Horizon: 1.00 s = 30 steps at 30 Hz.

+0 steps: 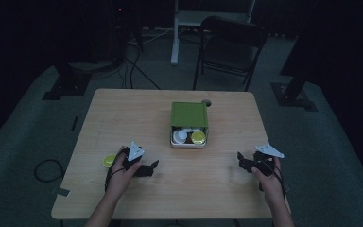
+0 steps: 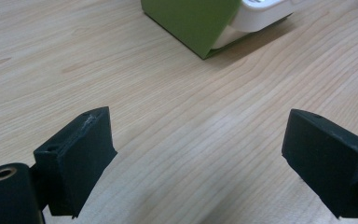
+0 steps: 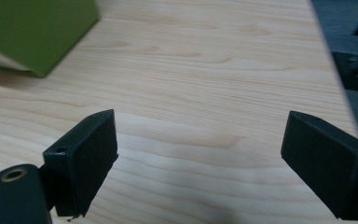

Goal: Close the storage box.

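- Green box (image 1: 189, 114) with a white tray (image 1: 188, 142) slid partly out of its near end stands at the tabletop's centre, nearer the far edge than the near one. Its long axis runs from far edge to near edge, open end toward the person.
- Left gripper (image 1: 147, 169): jaws spread wide, nothing between them, held just above the wood at the near-left part of the tabletop. The box lies ahead and to its right; in the left gripper view the box (image 2: 193, 23) sits at the top, beyond the jaws.
- Right gripper (image 1: 242, 161): jaws spread wide, empty, near the right edge. The box lies ahead and to its left; in the right gripper view its green corner (image 3: 35, 32) shows at top left.
- Distance: both grippers stand well apart from the tray; the left appears slightly nearer to its open end.
- Count: one box, one tray, two grippers.
- Inside the tray: one yellow-green round piece (image 1: 198, 137) at right and white pieces (image 1: 181, 136) at left, too small to count.
- One yellow-green disc (image 1: 108, 161) lies on the tabletop just left of the left hand (image 1: 123, 172), toward the left edge.
- One small grey round object (image 1: 206, 101) lies behind the box's far right corner.
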### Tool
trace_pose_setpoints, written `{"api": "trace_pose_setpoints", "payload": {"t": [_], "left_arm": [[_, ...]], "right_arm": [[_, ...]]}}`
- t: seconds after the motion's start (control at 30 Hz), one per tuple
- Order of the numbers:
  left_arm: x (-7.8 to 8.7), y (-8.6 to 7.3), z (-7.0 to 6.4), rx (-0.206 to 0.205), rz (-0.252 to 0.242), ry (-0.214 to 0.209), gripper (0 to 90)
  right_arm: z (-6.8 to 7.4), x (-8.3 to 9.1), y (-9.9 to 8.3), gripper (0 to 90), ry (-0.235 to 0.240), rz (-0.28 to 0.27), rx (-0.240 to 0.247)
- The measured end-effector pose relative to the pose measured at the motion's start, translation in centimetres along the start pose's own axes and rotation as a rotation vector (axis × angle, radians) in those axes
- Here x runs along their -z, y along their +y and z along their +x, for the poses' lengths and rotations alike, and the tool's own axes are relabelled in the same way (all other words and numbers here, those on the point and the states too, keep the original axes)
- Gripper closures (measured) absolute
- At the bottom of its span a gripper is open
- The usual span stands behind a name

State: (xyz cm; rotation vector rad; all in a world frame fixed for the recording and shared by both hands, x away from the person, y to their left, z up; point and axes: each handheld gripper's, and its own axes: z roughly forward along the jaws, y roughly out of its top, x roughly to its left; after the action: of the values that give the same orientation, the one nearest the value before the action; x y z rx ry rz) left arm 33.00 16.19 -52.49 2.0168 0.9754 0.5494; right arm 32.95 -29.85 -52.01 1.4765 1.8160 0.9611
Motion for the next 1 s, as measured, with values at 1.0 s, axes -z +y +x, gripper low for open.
{"api": "trace_pose_setpoints", "payload": {"t": [1.0], "left_arm": [[1.7,-2.4,-2.1,0.111,0.126,0.135,16.6]], "right_arm": [[-0.6,1.5,-2.6,10.3,-0.27,0.11,-0.072]]}}
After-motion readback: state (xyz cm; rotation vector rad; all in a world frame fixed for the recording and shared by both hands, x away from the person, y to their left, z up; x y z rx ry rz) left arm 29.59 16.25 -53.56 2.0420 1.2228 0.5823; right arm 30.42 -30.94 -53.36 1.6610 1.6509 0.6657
